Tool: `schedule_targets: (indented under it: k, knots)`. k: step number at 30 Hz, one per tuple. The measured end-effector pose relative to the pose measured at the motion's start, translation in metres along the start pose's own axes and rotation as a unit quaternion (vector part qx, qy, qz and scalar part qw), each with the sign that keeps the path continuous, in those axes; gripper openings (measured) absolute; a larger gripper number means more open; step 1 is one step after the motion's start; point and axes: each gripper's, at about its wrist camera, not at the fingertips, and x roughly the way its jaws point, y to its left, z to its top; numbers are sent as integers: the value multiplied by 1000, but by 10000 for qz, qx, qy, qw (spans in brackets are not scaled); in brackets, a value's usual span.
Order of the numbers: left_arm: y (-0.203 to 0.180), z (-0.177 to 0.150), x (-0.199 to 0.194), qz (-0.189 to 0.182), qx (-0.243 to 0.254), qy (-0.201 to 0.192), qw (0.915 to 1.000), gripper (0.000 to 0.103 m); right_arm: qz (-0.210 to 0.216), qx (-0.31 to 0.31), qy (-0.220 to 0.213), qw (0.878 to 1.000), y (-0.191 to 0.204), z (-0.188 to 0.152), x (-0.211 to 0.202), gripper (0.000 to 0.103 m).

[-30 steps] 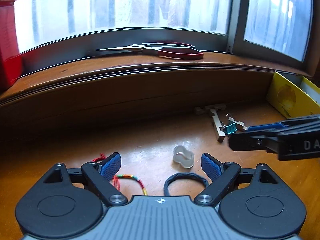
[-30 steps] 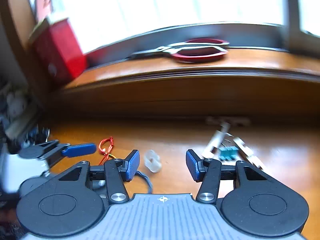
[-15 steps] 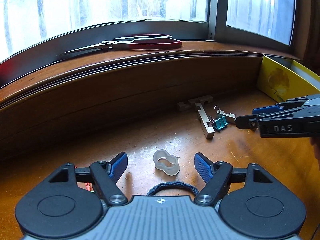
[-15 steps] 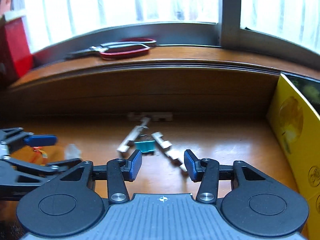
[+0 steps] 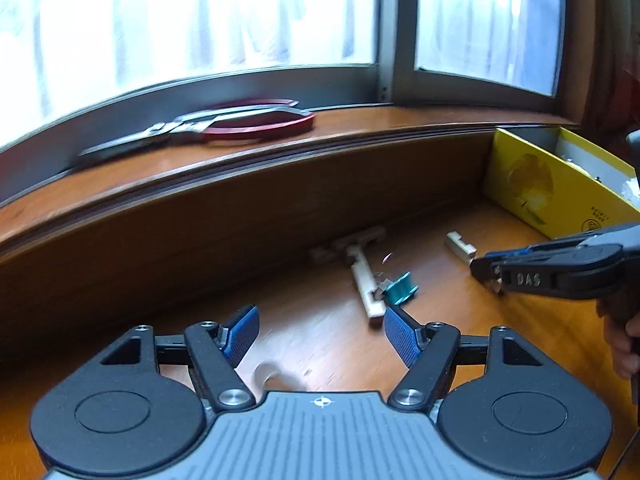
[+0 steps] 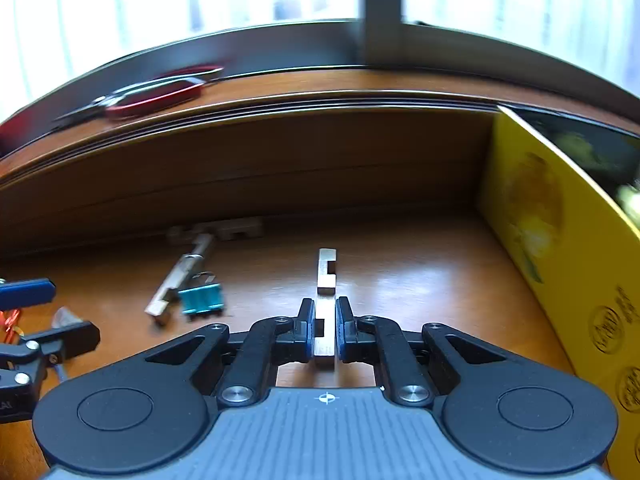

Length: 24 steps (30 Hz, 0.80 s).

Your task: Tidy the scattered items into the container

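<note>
In the right wrist view my right gripper (image 6: 325,316) has its jaws closing on a pale notched wooden strip (image 6: 327,272) that lies on the wooden desk (image 6: 420,280); both pads press its sides. The yellow box (image 6: 560,232) stands just to the right. My left gripper (image 5: 320,326) is open, its jaws narrowing with nothing between them. Ahead of it lie a teal binder clip (image 5: 400,288) and another wooden strip (image 5: 366,280). A clear plastic piece (image 5: 272,374) sits close under its left finger. The right gripper (image 5: 480,270) shows at the right edge of the left wrist view.
Red-handled scissors (image 5: 248,122) rest on the raised window sill behind the desk. A third wooden piece (image 6: 232,230) lies against the sill's front. A red wire loop (image 6: 10,320) sits at the far left. A person's fingers (image 5: 624,344) show at the right edge.
My right gripper swung right, dropped towards the desk and closed on the notched wooden strip. My left gripper moved right past the clear piece and its jaws narrowed.
</note>
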Motion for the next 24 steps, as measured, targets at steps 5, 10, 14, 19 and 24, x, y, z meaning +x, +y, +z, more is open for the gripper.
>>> schedule_targets:
  k: [5,10,14,19,24]
  knots:
    - [-22,10,27,49,376,124,9992,44,40,125,-7,9999,-7,-4,-3,13]
    - [-25,13,50,-18,342,337,9988,25,129,235,-32,9996,-13,-6,-6,13]
    - [-27,11,47,-96,448,362,9983,11,169,288,-67,9994,-16,-8,-8,13]
    - [-28,-2,26,-174,465,467,9977,12,175,334,-65,9993,-16,-8,-8,13]
    - [-34,-18,-1,-279,319,617,9972,14,184,395,-50,9990,-17,-11,-12,13]
